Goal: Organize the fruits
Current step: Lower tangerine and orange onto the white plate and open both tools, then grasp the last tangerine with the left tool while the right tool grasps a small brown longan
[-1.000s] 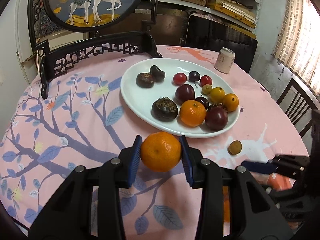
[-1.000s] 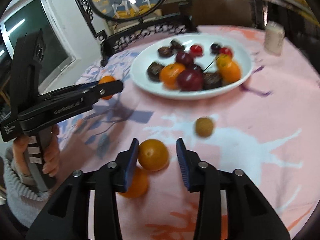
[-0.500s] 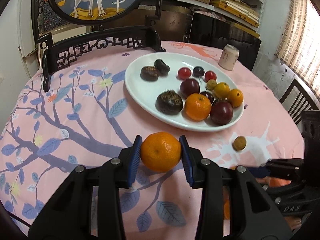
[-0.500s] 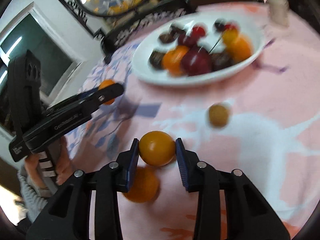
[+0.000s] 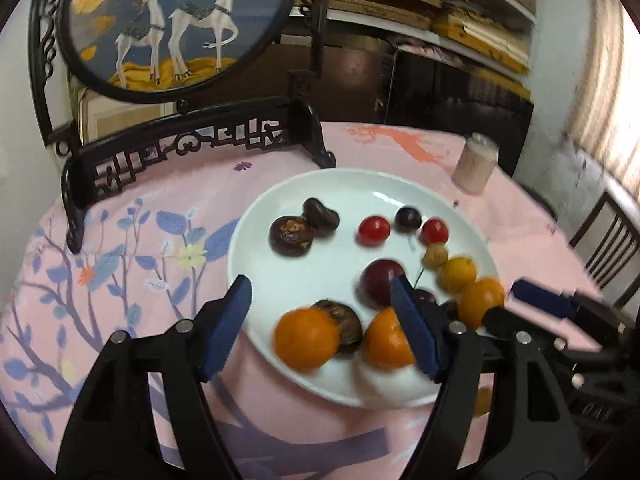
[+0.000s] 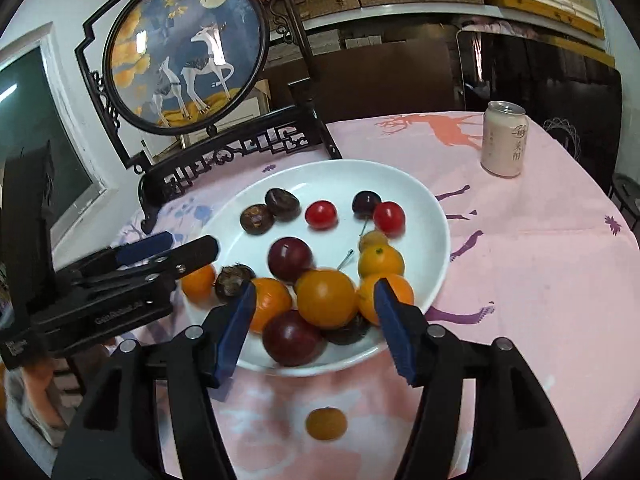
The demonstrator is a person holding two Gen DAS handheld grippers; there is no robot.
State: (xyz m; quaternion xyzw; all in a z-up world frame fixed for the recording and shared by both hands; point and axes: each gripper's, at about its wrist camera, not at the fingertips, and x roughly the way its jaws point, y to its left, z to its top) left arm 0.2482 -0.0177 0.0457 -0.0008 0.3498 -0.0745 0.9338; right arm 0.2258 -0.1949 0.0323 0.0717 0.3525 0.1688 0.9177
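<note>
A white oval plate (image 5: 320, 184) (image 6: 436, 216) on the pink tablecloth holds oranges, plums, cherry tomatoes and dark chestnut-like fruits. My left gripper (image 5: 322, 324) is open above the plate's near edge, with an orange (image 5: 306, 338) lying on the plate between its fingers. My right gripper (image 6: 316, 330) is open over the plate's near side, with an orange (image 6: 326, 298) resting on the fruit pile between its fingers. A small brownish-yellow fruit (image 6: 326, 423) lies on the cloth in front of the plate. The left gripper (image 6: 132, 264) also shows in the right wrist view.
A pale drink can (image 6: 503, 140) (image 5: 476, 166) stands on the cloth beyond the plate to the right. A black carved stand with a round deer picture (image 5: 168, 20) (image 6: 184, 60) sits at the table's back left. A chair (image 5: 604, 248) is at the right.
Both grippers moved forward over the plate and opened. The orange each held now lies on the plate.
</note>
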